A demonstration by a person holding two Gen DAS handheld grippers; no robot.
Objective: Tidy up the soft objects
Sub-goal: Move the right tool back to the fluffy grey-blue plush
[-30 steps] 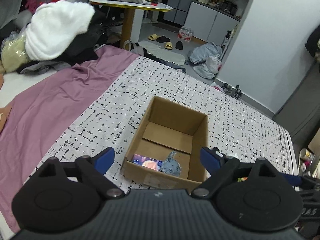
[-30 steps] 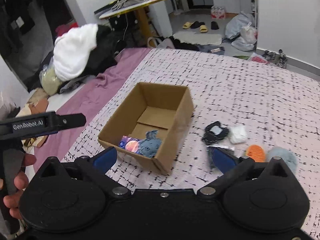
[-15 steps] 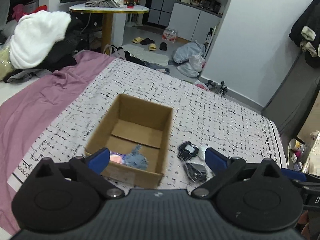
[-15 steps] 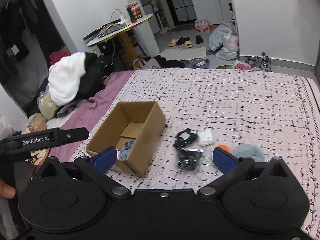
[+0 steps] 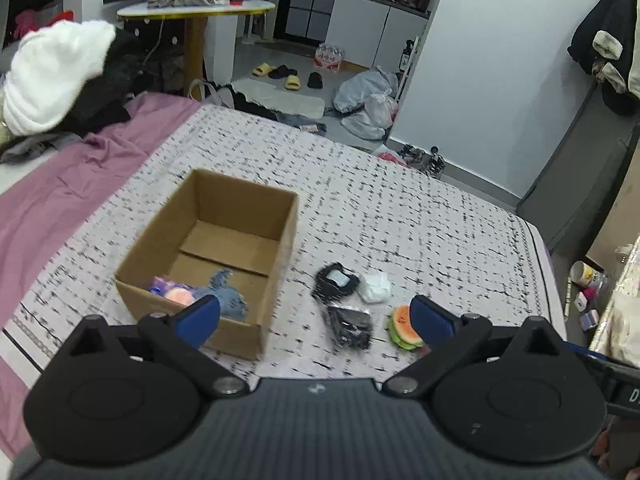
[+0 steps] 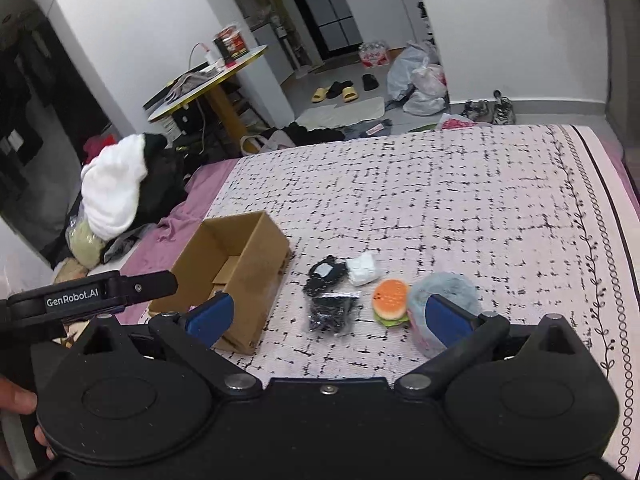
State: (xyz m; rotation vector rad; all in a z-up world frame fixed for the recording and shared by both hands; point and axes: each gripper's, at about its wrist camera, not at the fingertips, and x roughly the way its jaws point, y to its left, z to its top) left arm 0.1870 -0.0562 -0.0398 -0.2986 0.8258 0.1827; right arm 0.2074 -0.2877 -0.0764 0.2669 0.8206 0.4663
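Note:
An open cardboard box [image 5: 280, 248] [image 6: 256, 276] sits on the patterned bed cover, holding a blue plush [image 5: 228, 300] and a pink and purple toy [image 5: 172, 292]. To its right lie two black bagged items [image 5: 334, 284] [image 5: 352, 328], a white soft piece [image 5: 374, 286] [image 6: 362, 270], a burger toy [image 5: 404, 326] [image 6: 390, 300] and a grey-blue fluffy ball [image 6: 444, 294]. My left gripper [image 5: 316, 316] is open and empty above the box's near right corner. My right gripper [image 6: 328, 316] is open and empty above the loose items.
The bed cover [image 6: 460, 200] stretches to the right edge. A purple sheet [image 5: 60, 192] lies left of the box, with a pile of white and black clothes [image 5: 52, 76] behind it. A round table [image 5: 196, 12], slippers and bags stand on the floor beyond the bed.
Both grippers have pulled back, up and to the right, so the box sits further left and the loose items have come into the left wrist view. Both stay open.

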